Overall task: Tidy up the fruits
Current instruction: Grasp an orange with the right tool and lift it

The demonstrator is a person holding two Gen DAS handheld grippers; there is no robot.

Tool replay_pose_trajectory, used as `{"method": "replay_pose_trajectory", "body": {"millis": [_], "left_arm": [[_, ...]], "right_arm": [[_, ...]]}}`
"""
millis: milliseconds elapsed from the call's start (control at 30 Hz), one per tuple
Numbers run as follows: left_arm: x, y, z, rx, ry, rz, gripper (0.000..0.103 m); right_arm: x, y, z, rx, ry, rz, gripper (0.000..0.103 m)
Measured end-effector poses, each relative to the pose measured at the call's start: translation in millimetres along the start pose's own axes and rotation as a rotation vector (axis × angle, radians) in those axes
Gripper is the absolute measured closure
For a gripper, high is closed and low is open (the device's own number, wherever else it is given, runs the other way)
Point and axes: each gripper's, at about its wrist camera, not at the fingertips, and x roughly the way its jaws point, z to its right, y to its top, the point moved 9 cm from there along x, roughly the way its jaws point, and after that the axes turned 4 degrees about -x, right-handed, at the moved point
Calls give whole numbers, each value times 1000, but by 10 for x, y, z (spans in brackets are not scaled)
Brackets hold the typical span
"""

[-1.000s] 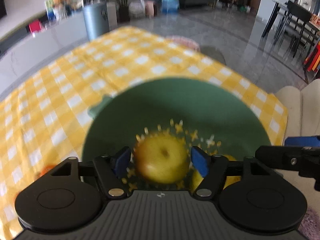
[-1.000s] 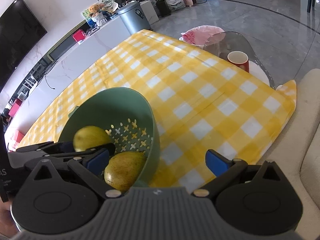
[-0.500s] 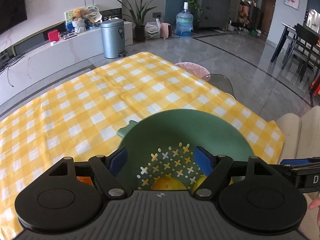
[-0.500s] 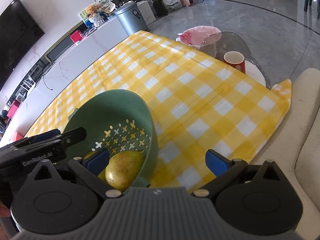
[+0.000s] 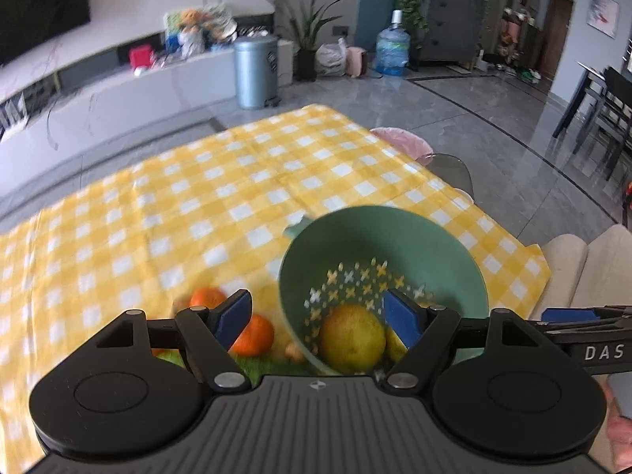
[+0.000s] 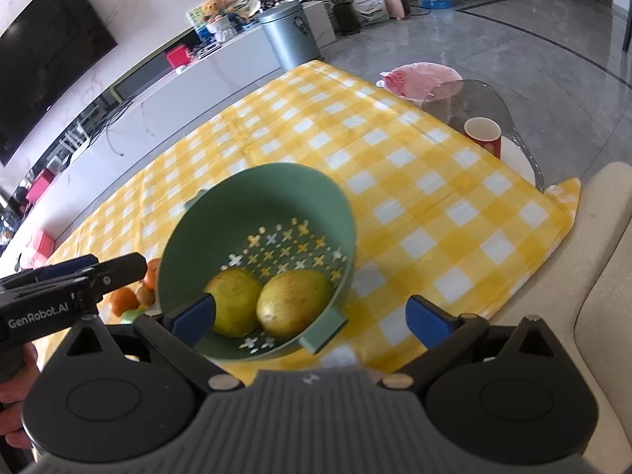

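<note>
A green colander bowl (image 6: 252,201) stands on the yellow checked tablecloth (image 6: 395,166) and holds two yellow-green pears (image 6: 294,302). It also shows in the left wrist view (image 5: 379,237) with one pear (image 5: 351,339) in plain sight. Two oranges (image 5: 252,333) and other small fruit lie on the cloth left of the bowl. My left gripper (image 5: 320,316) is open and empty, raised near the bowl's left rim. My right gripper (image 6: 312,316) is open and empty, above the bowl's near side.
A red cup (image 6: 482,134) stands on a glass side table (image 6: 466,98) past the cloth's right edge. A pink basin (image 6: 418,79) lies beyond it. A beige sofa (image 6: 600,276) runs along the right.
My left gripper let go of a pear into the bowl, opened, and drew back up and to the left. The oranges came into view. The right gripper lifted slightly.
</note>
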Motion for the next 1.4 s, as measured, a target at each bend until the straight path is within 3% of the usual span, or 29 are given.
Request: {"method": "replay_pose_trajectory", "body": {"millis": [233,400,467,533,667,833,1033,1267,1400], "left_arm": [[-327,-290,-307,-63,69,-15,14],[-613,-613,-694,-161,98,-32,14],[-733,-741,-902,-212,128,-27,14],[-843,-879,-1128,-275,156,-31,14],[-1002,-1154,-1569,-440,186,-37,14],[-1023,-1446,-1941,-531,194,-49,14],[-958,-1644,-2251,-627,153,-37,14],[-726,-1782,-2401,-636,171,-72,14],[-623,-1805,-2429,-607,200,-81,14]], "right_arm": [[-71,-83,-371,-61,35,-25,4],[-214,-134,-785,-137,70,7,5],[-265,-184,-980,-178,83,21,6],[-304,-253,-1174,-234,90,35,15],[-305,-431,-1617,-351,117,44,18],[-48,-706,-2147,-368,232,-42,32],[518,-1042,-2618,-360,282,-183,56],[1014,-1166,-2887,-347,298,-268,57],[1151,-1179,-2955,-366,289,-266,57]]}}
